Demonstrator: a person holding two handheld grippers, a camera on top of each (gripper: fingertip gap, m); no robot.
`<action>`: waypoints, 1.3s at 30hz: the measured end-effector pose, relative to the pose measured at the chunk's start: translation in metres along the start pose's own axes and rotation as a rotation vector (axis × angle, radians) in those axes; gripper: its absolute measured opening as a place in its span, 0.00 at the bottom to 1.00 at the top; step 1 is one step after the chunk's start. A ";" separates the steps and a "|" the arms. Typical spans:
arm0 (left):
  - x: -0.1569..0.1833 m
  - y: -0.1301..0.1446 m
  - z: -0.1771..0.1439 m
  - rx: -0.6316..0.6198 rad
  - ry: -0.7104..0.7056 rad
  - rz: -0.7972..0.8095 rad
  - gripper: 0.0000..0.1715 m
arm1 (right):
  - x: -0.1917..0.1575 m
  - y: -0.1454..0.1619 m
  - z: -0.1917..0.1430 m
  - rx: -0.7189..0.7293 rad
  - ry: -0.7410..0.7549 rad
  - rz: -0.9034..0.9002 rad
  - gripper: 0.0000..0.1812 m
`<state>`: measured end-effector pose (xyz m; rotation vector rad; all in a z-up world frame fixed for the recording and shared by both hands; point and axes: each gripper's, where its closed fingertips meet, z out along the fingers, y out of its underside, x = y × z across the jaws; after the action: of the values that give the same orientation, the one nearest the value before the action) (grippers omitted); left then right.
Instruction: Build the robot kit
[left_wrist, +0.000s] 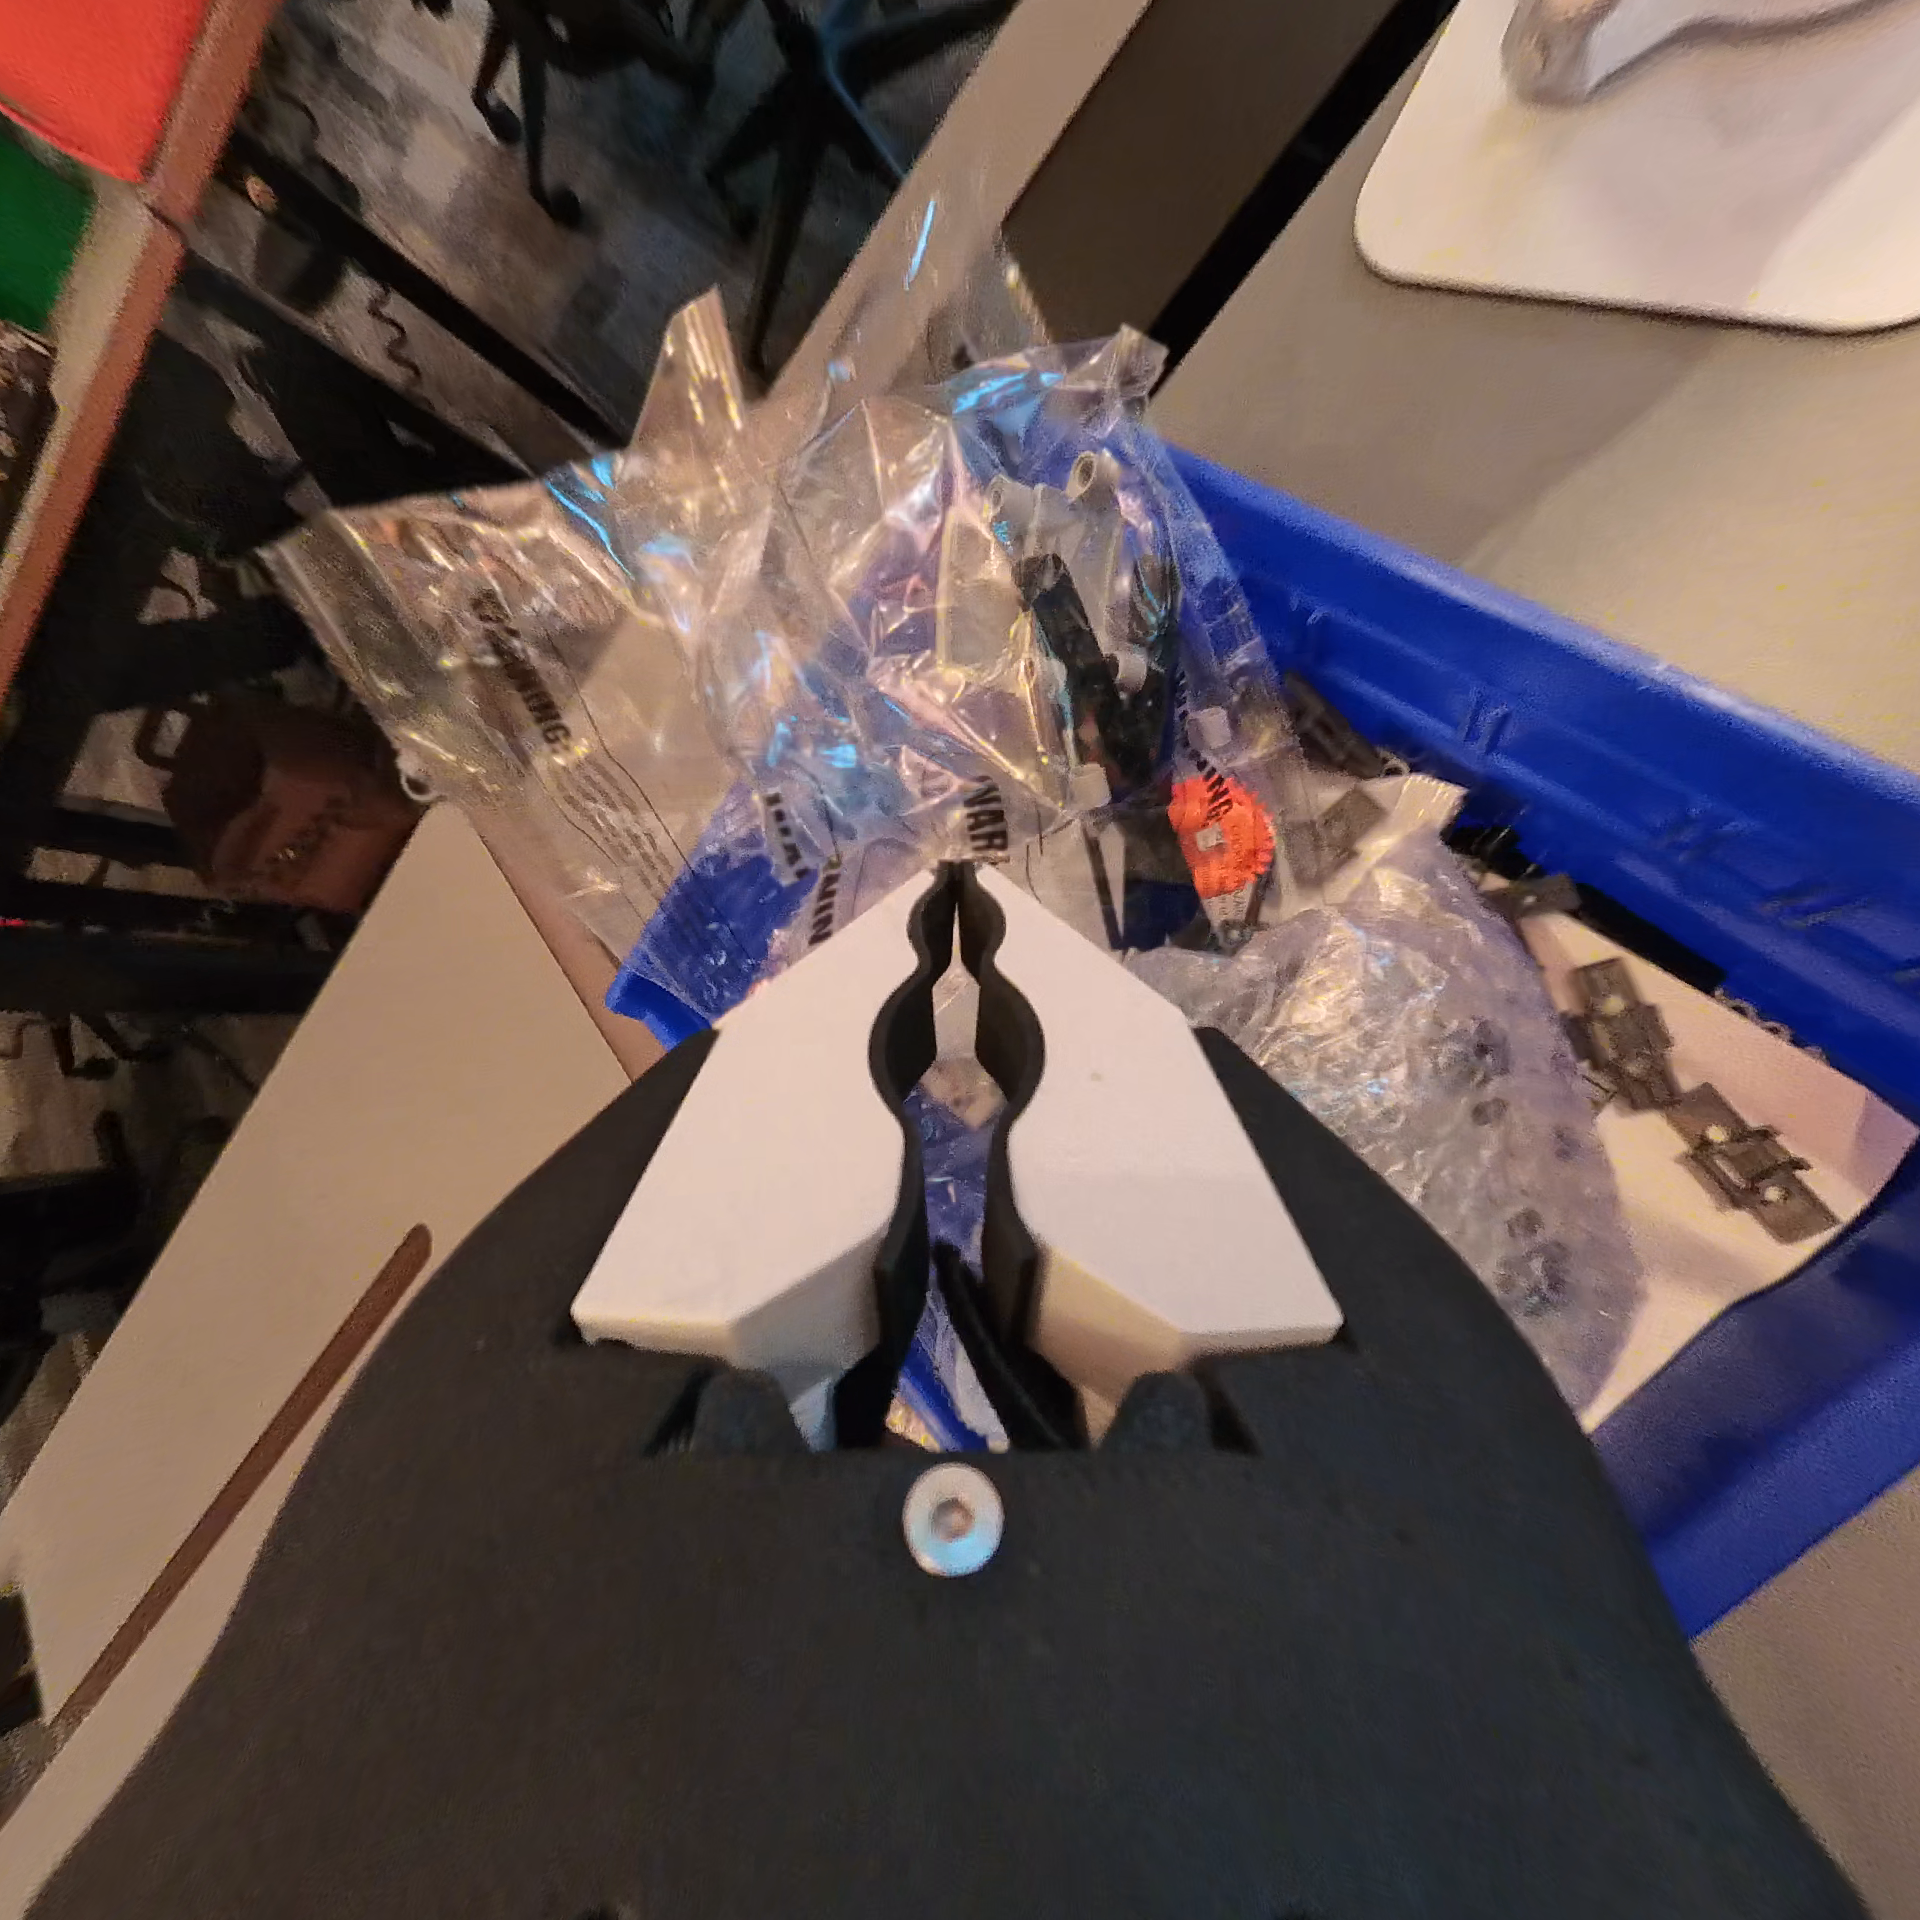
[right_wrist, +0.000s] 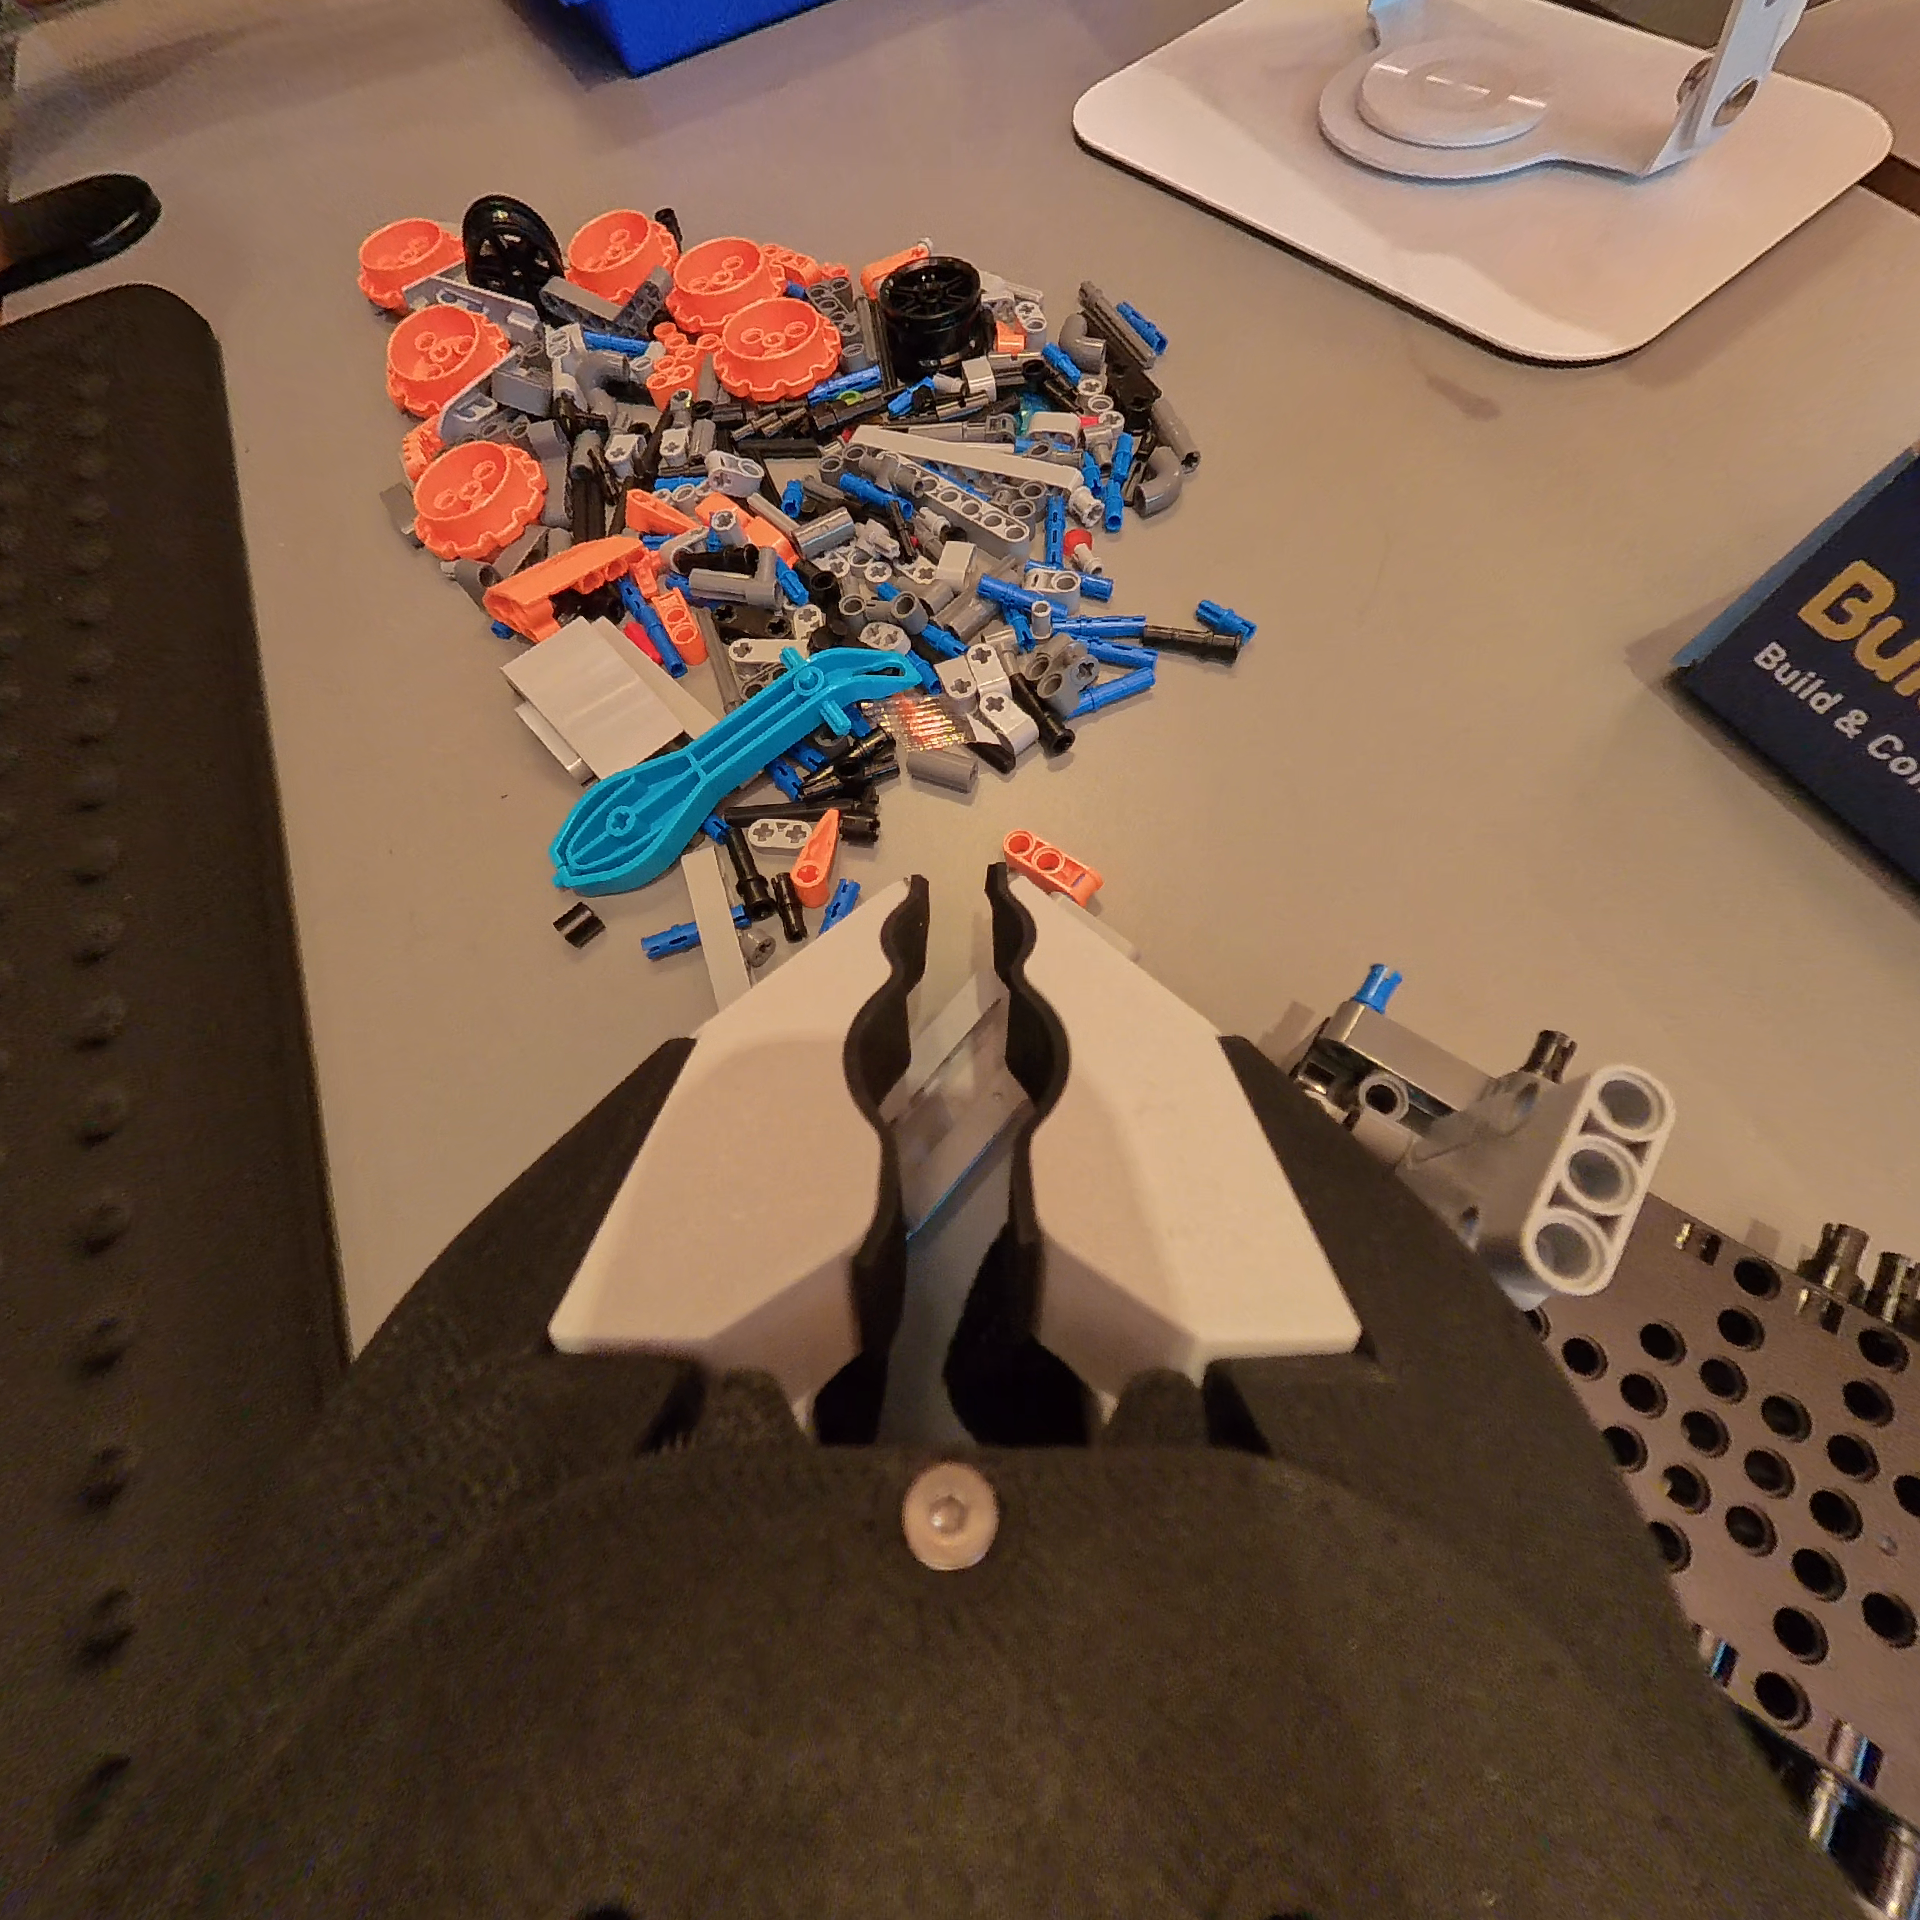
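My left gripper is shut on the lower edge of a crumpled clear plastic bag with a few grey and black building parts inside. It holds the bag up over the corner of a blue bin. My right gripper is slightly open and empty, low over the grey table. It is at the near edge of a pile of orange, blue, grey and black building parts. A small orange beam lies just by its right fingertip. A turquoise plastic tool lies to its left.
The bin holds more clear bags and black track links. A part-built grey assembly sits on a perforated plate at right. A white stand base, a dark blue booklet and a black studded mat surround the pile. One gripper's finger ends stand about 60 centimetres off the other's. My right tips are roughly 15 centimetres from the perforated plate.
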<state>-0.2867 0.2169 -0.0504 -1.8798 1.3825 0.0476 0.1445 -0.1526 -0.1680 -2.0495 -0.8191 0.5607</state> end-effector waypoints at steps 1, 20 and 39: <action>0.000 -0.004 -0.005 0.020 -0.003 -0.003 0.00 | 0.000 0.000 0.000 0.000 0.000 0.000 0.06; -0.009 -0.030 -0.053 0.096 -0.017 -0.025 0.00 | -0.001 0.000 0.000 0.002 -0.007 -0.002 0.06; -0.010 0.108 -0.057 -0.306 -0.020 -0.279 0.00 | 0.001 0.001 0.000 -0.002 -0.003 0.012 0.06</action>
<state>-0.4021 0.1803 -0.0672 -2.3051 1.1356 0.1447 0.1453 -0.1526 -0.1685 -2.0571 -0.8096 0.5702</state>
